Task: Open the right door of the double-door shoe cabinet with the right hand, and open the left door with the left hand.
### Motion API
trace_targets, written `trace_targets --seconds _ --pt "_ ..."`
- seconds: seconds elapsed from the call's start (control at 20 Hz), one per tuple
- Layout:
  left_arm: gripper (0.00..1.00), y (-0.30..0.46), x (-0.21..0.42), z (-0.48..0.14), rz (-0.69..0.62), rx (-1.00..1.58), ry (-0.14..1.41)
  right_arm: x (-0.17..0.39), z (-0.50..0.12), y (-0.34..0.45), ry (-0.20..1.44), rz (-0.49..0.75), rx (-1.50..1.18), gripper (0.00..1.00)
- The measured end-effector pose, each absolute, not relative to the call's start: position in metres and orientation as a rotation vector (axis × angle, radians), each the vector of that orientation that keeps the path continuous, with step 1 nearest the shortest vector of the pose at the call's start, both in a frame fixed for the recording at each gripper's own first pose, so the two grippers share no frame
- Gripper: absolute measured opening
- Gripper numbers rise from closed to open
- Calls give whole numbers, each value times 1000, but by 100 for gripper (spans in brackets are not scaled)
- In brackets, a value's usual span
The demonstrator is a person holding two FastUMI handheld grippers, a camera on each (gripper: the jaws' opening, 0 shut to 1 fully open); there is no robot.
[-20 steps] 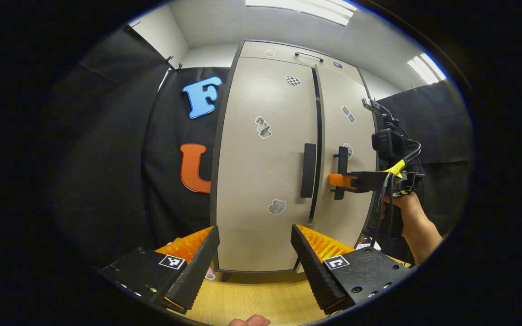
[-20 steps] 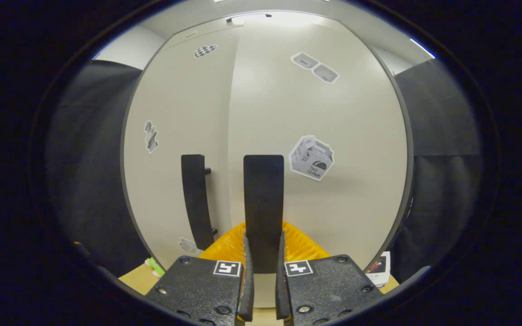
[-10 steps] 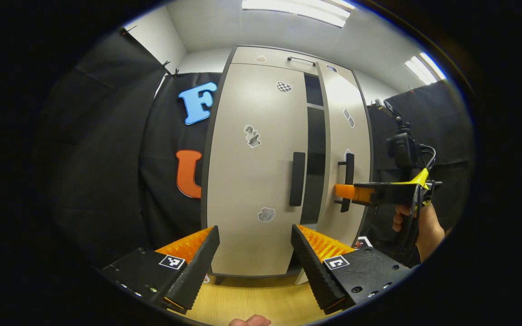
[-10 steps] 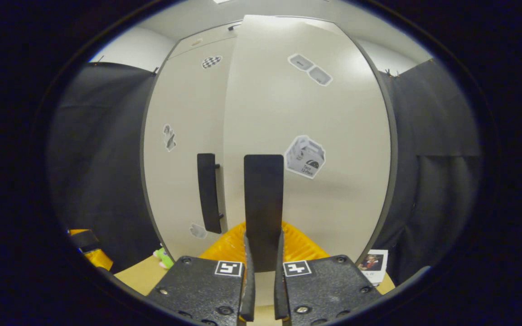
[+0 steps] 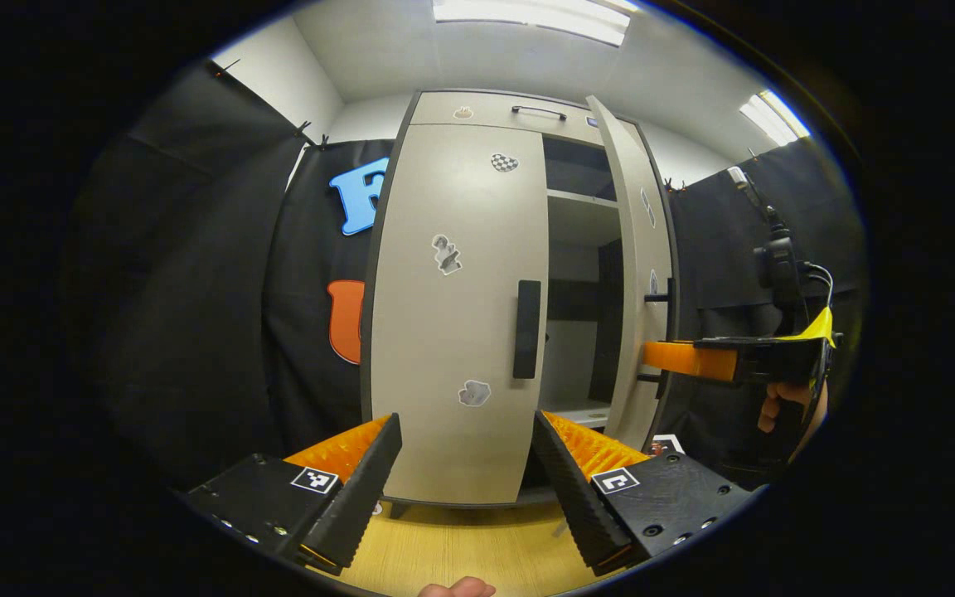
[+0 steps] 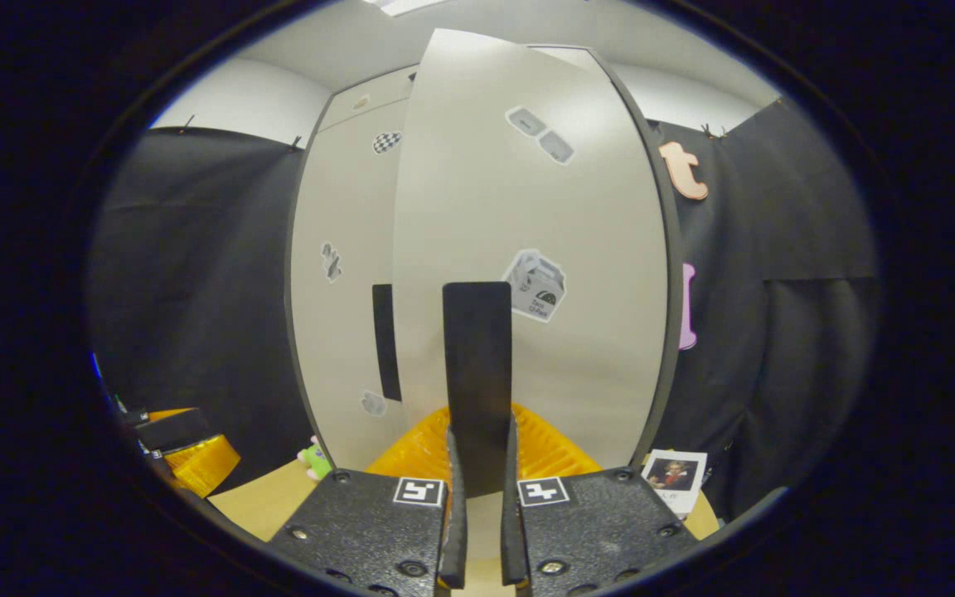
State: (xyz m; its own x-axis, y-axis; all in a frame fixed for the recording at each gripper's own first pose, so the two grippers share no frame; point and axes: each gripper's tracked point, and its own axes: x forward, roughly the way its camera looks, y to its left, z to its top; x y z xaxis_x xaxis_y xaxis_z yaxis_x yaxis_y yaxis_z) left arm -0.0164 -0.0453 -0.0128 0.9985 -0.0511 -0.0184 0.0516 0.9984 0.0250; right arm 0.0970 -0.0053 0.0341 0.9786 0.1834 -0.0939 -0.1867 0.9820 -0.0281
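The beige double-door shoe cabinet stands ahead in the left gripper view. Its left door is closed, with a black handle at its inner edge. The right door is swung well open and shows shelves inside. My right gripper is shut on the right door's black handle; it also shows from the side in the left gripper view, held by a hand. My left gripper is open, low in front of the left door, apart from its handle.
The cabinet stands on a light wooden floor. A small photo card leans at the cabinet's right foot. A small green toy lies at its left foot. Black cloth walls flank the cabinet on both sides.
The right door has swung from nearly closed to well open, pulled by my right gripper on its handle. The left gripper stayed open and drew back slightly from the cabinet.
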Motion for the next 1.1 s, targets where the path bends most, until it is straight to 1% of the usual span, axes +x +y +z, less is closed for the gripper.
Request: trace_targets --seconds 0.1,0.15,0.2,0.35,0.4,0.45,0.5,0.8,0.95,1.1 --pt "95 -52 -17 -13 -46 22 18 76 33 -27 95 190 -48 19" --pt "95 -56 -18 -14 -48 18 19 70 34 -36 95 189 -53 17" --pt "95 -61 -18 -14 -51 12 20 65 34 -42 97 187 -55 19" --pt "95 -74 -18 -16 -57 4 28 54 36 -60 98 180 -58 19" --pt "95 -78 -18 -16 -60 5 28 52 37 -65 97 176 -67 19" --pt "95 -83 -18 -15 -64 8 27 49 38 -71 96 172 -79 21" --pt "95 -88 -19 -16 -70 12 26 46 38 -75 95 165 -85 19" --pt "95 -111 -14 -16 -95 22 24 38 40 -99 98 137 -99 18" --pt "95 -118 -14 -16 -103 16 23 37 41 -106 94 127 -98 14" --pt "95 -122 -12 -18 -104 15 32 35 41 -113 92 123 -96 14"
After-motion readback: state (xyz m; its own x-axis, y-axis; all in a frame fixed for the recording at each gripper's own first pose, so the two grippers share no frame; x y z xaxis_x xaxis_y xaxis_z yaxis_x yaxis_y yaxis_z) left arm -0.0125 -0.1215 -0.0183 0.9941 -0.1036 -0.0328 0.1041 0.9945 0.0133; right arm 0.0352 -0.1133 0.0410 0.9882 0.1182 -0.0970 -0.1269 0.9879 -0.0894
